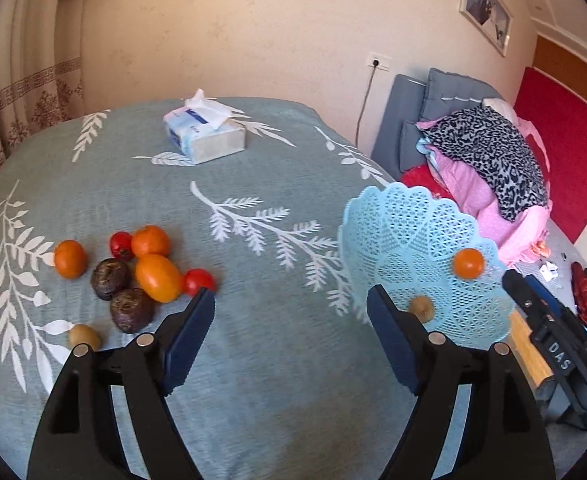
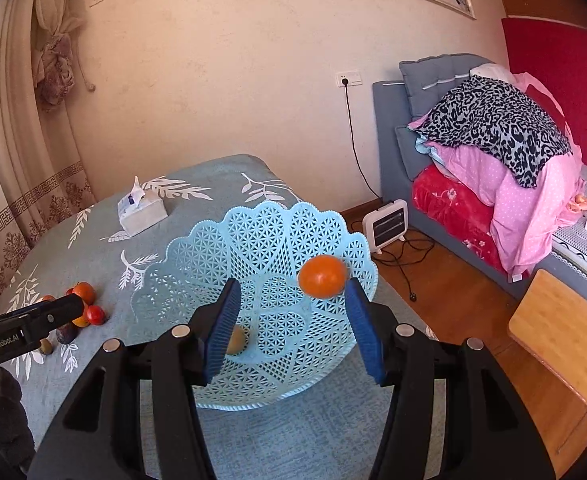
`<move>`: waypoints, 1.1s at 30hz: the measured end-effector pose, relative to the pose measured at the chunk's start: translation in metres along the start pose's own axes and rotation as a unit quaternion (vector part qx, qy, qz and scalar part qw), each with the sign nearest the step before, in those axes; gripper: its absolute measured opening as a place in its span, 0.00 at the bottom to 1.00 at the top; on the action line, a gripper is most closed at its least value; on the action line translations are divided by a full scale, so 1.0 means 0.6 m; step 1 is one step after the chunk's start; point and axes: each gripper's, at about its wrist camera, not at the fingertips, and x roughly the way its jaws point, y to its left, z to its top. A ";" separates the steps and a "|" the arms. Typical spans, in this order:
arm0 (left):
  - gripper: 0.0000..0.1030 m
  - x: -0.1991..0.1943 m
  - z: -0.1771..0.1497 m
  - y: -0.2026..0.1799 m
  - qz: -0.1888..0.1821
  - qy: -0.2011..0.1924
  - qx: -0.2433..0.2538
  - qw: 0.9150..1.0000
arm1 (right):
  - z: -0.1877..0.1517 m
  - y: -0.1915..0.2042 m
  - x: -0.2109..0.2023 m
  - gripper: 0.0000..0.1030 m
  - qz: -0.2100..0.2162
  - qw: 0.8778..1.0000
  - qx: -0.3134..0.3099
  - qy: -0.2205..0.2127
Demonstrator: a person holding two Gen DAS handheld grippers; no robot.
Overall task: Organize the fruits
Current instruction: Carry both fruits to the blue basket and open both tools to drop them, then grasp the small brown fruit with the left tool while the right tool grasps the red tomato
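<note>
Orange over the basket, both grippers spread

The right gripper (image 2: 291, 324) has its fingers spread; the orange (image 2: 322, 277), blurred and seemingly airborne, sits just beside the right finger above the blue basket (image 2: 261, 236). The left gripper (image 1: 291, 336), also spread, holds nothing, near the fruit pile (image 1: 133, 276) on the bench (image 1: 253, 360).

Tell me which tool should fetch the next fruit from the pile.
Left. The left tool is open, empty and right beside the fruit pile on the table. The right tool hangs over the blue basket, with an orange by its finger.

Orange (image 2: 322, 281) mid-air between spread gripper (image 2: 291, 312) fingers, above basket (image 2: 253, 232)
</note>
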 end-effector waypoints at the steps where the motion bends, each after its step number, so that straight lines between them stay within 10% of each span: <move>1: 0.76 -0.005 -0.002 0.014 0.012 -0.004 -0.003 1.000 | 0.000 0.005 -0.002 0.54 0.003 1.000 -0.002 -0.001; 18: 0.75 -0.003 -0.056 0.209 0.130 0.022 -0.044 0.990 | -0.026 0.143 -0.005 0.54 0.084 0.993 -0.078 0.034; 33: 0.29 0.032 -0.071 0.241 0.106 0.049 -0.068 0.991 | -0.060 0.280 0.040 0.55 0.199 0.963 -0.130 0.131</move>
